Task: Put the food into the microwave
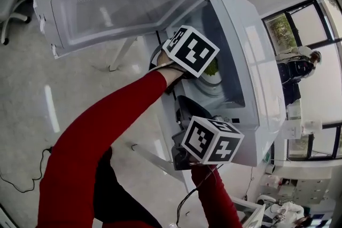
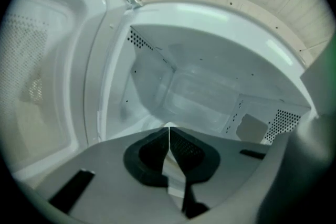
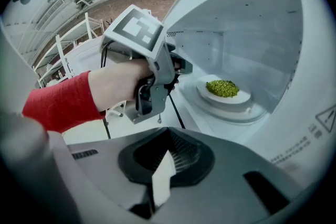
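Resting on a white plate (image 3: 233, 102) inside the microwave (image 1: 262, 77), the green food (image 3: 222, 88) lies in the middle of the cavity floor. The microwave door (image 1: 107, 8) stands fully open, swung away from the cavity. The left gripper (image 2: 169, 129) is at the mouth of the microwave, just in front of the plate and apart from it. Its fingers (image 2: 152, 155) are pressed together at the tips and nothing is between them. This gripper looks into the cavity, toward the back wall and the perforated side walls. A hand (image 3: 118, 86) in a red sleeve (image 1: 107, 131) holds it. The right gripper (image 3: 167, 136) is outside the microwave, in front of the opening and farther from the cavity than the left one, and it points toward the food. Its fingers (image 3: 184, 152) are also closed together and they hold nothing. Both grippers are apart from the food and from the plate.
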The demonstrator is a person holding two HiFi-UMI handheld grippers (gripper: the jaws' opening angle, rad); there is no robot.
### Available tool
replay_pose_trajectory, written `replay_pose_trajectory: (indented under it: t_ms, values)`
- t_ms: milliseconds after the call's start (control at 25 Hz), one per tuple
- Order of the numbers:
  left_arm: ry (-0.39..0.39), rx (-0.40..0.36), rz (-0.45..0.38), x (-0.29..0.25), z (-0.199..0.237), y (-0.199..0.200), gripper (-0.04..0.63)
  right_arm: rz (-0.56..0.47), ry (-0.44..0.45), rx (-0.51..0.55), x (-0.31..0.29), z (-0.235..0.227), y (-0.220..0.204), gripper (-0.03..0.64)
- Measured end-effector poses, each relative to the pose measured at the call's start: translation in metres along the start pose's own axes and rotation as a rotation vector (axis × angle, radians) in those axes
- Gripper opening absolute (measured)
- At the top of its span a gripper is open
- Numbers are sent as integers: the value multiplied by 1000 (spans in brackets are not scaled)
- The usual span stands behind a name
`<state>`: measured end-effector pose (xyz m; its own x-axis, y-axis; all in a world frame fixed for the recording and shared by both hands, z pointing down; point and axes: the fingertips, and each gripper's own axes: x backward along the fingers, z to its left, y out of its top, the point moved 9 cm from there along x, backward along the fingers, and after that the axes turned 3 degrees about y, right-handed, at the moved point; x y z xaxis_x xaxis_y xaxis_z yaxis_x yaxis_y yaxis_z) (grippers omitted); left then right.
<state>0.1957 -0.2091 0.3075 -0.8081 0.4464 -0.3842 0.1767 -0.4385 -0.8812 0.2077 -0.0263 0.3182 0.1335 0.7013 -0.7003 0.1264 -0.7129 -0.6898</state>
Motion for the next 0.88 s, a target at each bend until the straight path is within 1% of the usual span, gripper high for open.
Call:
replay_pose_trajectory:
  t_ms: [80, 200, 280, 400, 520, 600, 680, 760, 880]
  values:
    - [-32, 36, -12, 10, 5, 0, 11, -19, 2, -5, 2, 3, 6, 14]
    - [-106, 113, -16, 28, 17, -2, 10, -54, 6, -17, 3, 13, 14, 14]
    - [-150, 147, -24, 43, 24, -3, 9, -79, 13, -21, 5, 22, 18, 14]
    - [-198, 179, -37, 69, 29, -6, 9, -113, 23, -22, 15, 33, 24, 14]
    - [-237, 245, -62, 101, 28, -12, 9, -149, 40, -29, 33, 41, 27, 14]
    - [-253, 292, -81, 124, 30, -16, 9, -176, 55, -33, 43, 49, 30, 14]
    - [-260, 323, -96, 148, 34, -19, 9, -204, 70, -34, 52, 58, 31, 14]
    - [-261, 332, -105, 171, 34, -21, 9, -227, 83, -32, 60, 67, 31, 14]
    - [-255, 317, -123, 201, 30, -25, 9, -262, 95, -28, 75, 77, 29, 14]
